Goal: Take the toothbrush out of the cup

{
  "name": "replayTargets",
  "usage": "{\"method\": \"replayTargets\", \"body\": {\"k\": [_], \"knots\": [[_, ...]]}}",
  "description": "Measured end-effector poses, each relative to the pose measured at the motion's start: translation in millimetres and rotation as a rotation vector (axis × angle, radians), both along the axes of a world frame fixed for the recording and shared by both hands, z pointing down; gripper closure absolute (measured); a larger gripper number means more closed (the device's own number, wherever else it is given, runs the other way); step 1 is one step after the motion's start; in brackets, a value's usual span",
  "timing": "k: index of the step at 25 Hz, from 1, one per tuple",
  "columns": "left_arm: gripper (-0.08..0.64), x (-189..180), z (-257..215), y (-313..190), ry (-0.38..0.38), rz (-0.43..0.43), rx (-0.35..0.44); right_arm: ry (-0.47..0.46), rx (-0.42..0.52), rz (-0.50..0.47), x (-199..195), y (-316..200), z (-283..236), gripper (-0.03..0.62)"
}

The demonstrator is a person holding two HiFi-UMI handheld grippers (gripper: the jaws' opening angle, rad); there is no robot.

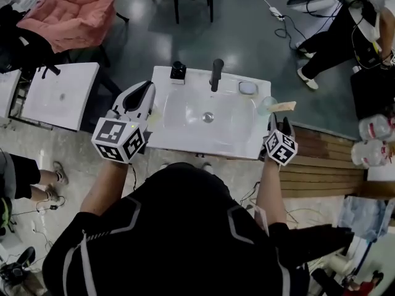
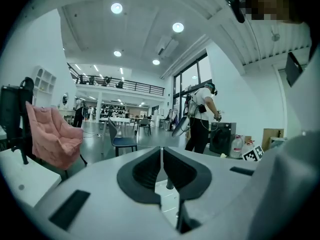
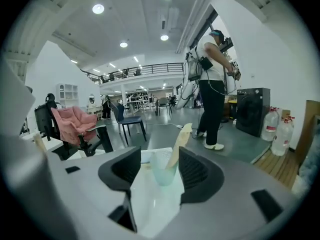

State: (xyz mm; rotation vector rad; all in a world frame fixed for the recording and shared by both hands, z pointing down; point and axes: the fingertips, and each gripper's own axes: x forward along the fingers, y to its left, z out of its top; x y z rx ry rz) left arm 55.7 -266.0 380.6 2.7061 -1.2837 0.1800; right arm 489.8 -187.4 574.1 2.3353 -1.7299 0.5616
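Grey right gripper (image 3: 159, 160) aims at cup (image 3: 162, 174), jaws wide; left gripper (image 2: 161, 156) jaws together.

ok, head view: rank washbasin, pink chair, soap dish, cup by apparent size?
1. washbasin
2. pink chair
3. soap dish and cup: look about alike, so unranked; the cup is translucent and its outline is hard to trace.
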Motion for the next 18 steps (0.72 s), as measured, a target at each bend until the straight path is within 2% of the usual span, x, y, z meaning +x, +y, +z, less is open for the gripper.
{"method": "replayTargets", "body": {"k": [8,18], "knots": [[0.554,5.6,7.2,11.9,-0.018,-0.085,-0.02,-0.039,-0.031,-0.008,25.5,-32.5,37.9,0.348],[0.554,-10.3,10.9,36.5,-0.06,-0.194,-0.041,-0.057,-0.075,0.012,48.1,-59.6,71.2,0.348]]}}
